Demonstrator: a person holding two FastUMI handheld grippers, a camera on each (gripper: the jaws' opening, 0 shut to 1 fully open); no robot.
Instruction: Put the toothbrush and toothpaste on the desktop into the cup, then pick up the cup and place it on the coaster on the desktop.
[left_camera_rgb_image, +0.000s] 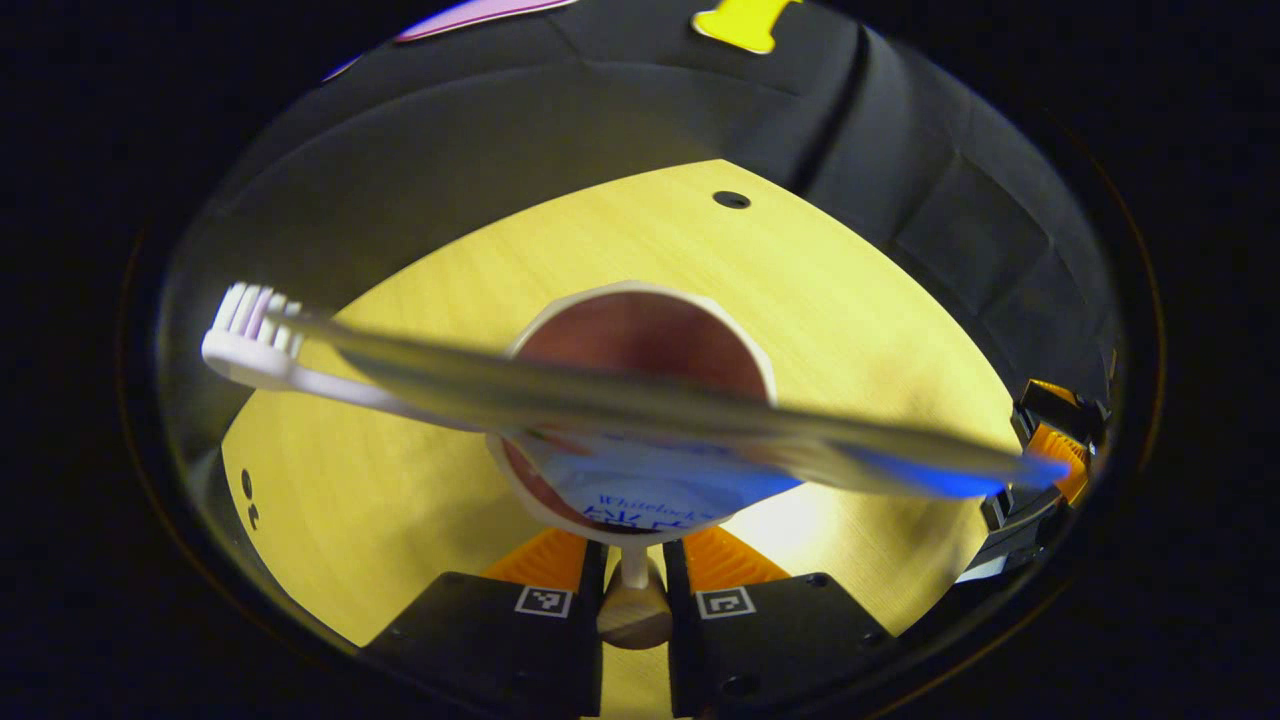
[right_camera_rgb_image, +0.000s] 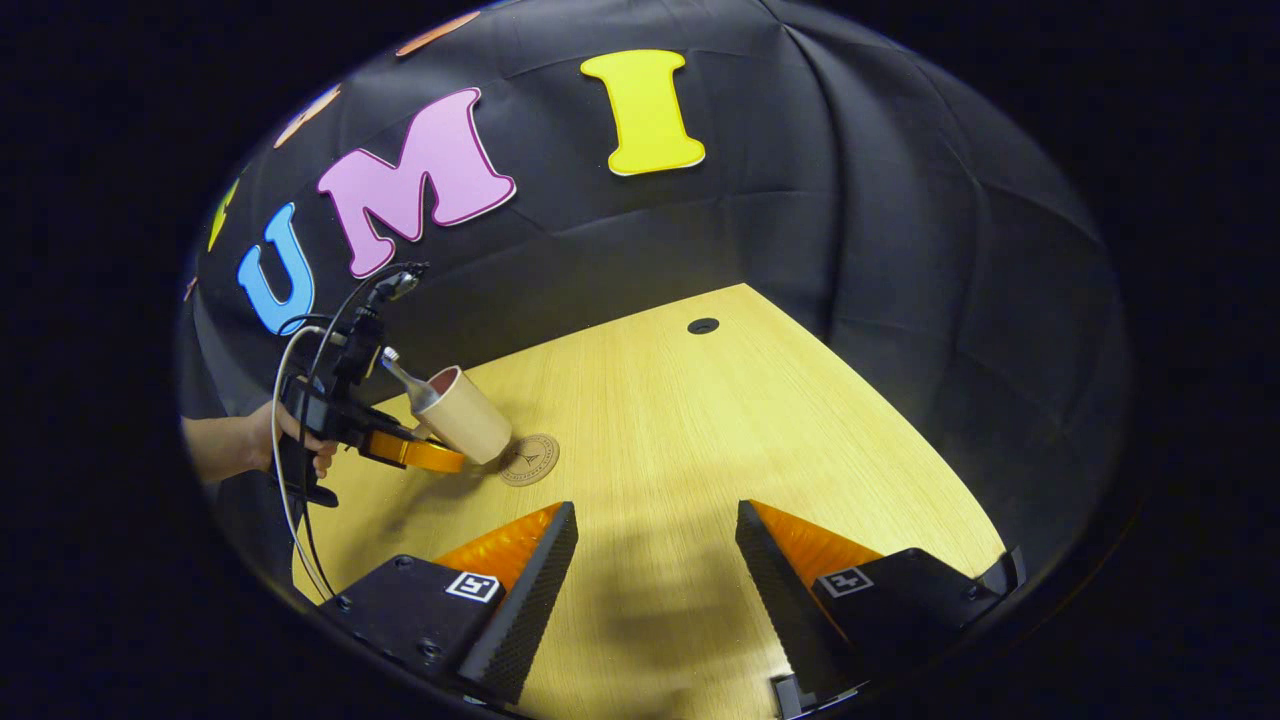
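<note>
Two grippers, one load. The left gripper (left_camera_rgb_image: 634, 585) has its orange fingers closed on the near rim of the cup (left_camera_rgb_image: 645, 320), wall pinched between them, handle knob showing in the gap. In the right gripper view that same left gripper (right_camera_rgb_image: 415, 450), carried by a hand (right_camera_rgb_image: 300, 440), holds the cup (right_camera_rgb_image: 465, 415) tilted, apparently clear of the desktop (right_camera_rgb_image: 700, 450), just left of the coaster (right_camera_rgb_image: 530, 458).

Contents: toothpaste (left_camera_rgb_image: 650, 490), soft tube, lying low inside the cup; toothbrush (left_camera_rgb_image: 560, 395), stiff and thin, resting crosswise over the mouth in the left gripper view, bristles to the left. Whether its end sits inside the cup cannot be told.

Right gripper (right_camera_rgb_image: 655, 570): tongs wide, holding nothing, above bare wood near the front.

Handling, as judged: cup light, rigid, smooth-walled, probably top-heavy with the brush; a rim pinch lets it swing, so keep it level and set it down gently and squarely on the coaster.
</note>
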